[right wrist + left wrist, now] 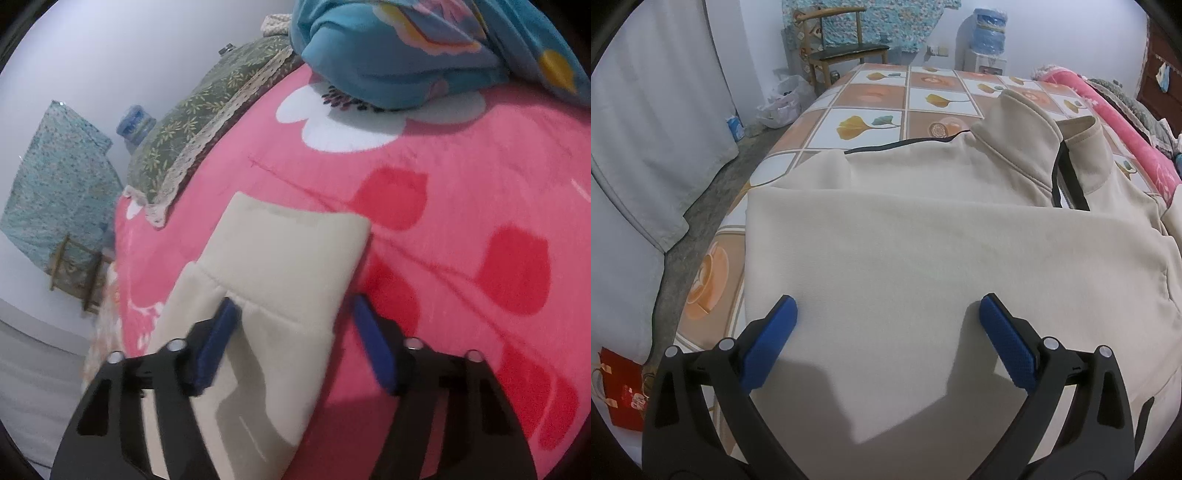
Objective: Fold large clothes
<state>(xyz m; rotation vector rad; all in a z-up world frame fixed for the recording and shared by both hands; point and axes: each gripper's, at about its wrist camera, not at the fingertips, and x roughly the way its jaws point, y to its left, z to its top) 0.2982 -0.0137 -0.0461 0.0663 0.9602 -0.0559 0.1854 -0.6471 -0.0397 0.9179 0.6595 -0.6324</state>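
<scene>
One beige jacket [923,236] lay flat on the tiled tablecloth [871,96], collar at 1 o'clock. Left gripper [888,306] stood wide above it, gripping nothing. Right gripper [293,306] straddled the sleeve cuff [288,251], partly spread, over the pink blanket [461,206].

Home bedroom: pink blanket [461,192], pillow [192,136], wooden chair [834,44].
</scene>
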